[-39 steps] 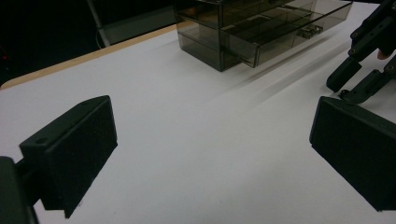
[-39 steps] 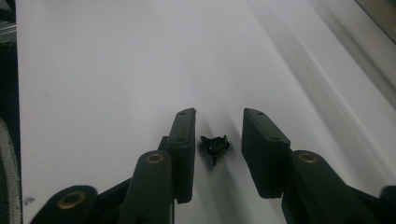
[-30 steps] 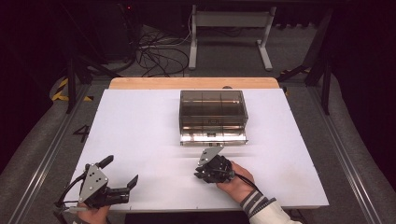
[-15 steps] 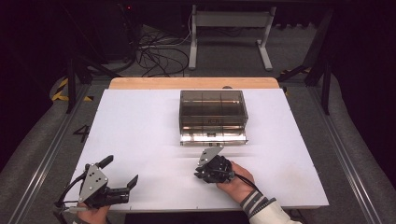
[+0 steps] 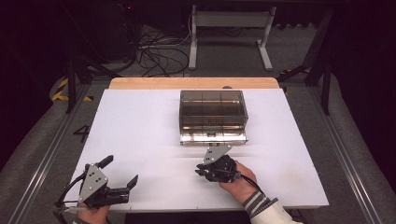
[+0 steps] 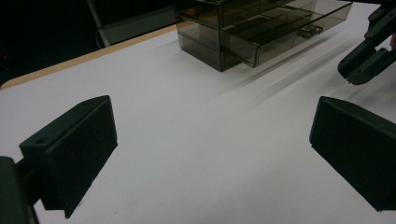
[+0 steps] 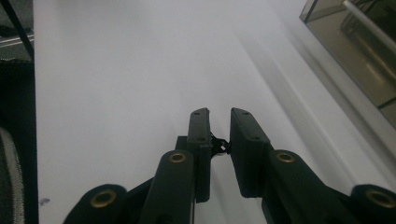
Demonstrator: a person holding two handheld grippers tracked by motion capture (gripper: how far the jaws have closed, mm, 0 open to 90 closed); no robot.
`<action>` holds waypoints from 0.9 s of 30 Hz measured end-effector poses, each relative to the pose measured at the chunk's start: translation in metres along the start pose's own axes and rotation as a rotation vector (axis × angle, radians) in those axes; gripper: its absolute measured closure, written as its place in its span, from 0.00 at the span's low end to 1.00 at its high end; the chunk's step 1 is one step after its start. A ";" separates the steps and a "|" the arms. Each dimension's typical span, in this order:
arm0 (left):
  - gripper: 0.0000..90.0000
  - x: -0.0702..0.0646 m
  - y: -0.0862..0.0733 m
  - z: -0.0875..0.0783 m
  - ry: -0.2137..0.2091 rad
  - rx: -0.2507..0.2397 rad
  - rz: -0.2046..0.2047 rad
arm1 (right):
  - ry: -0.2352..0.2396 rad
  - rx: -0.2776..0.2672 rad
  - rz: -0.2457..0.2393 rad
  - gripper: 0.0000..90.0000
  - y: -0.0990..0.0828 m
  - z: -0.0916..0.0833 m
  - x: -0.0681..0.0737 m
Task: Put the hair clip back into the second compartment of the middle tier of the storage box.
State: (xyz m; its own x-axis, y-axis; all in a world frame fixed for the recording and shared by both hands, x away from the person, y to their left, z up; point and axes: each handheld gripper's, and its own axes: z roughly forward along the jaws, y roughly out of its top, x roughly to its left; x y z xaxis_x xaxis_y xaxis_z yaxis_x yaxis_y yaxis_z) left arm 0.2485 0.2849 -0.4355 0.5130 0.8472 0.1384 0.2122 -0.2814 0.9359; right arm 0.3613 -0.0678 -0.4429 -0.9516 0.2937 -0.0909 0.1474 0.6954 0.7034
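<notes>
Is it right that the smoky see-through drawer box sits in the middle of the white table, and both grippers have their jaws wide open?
Not quite. The drawer box does sit mid-table, and the left gripper is wide open, but the right gripper is shut with nothing between its jaws, as the right gripper view shows.

Overhead light falls brightly on the white table (image 5: 140, 130); surroundings toward 12 o'clock stay dim. The box (image 5: 212, 109) front shows glare. Shadows lie soft. The right gripper view is hazy and blurred toward 1 o'clock.
</notes>
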 end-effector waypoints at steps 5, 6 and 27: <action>0.02 0.000 0.000 0.000 -0.001 -0.001 -0.001 | -0.009 -0.034 -0.007 0.87 0.001 -0.006 0.002; 0.02 0.000 0.000 0.000 -0.001 -0.001 -0.001 | -0.012 -0.046 -0.008 0.87 0.001 -0.009 0.003; 0.02 0.000 0.000 0.000 -0.001 0.000 -0.001 | -0.022 -0.048 -0.029 0.87 0.007 -0.016 0.005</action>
State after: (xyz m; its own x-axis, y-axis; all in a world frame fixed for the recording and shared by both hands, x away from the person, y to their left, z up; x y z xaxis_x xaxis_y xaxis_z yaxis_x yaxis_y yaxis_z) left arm 0.2487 0.2845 -0.4355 0.5135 0.8471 0.1367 0.2133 -0.2803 0.9359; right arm 0.3533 -0.0717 -0.4273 -0.9490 0.2885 -0.1275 0.1059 0.6720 0.7329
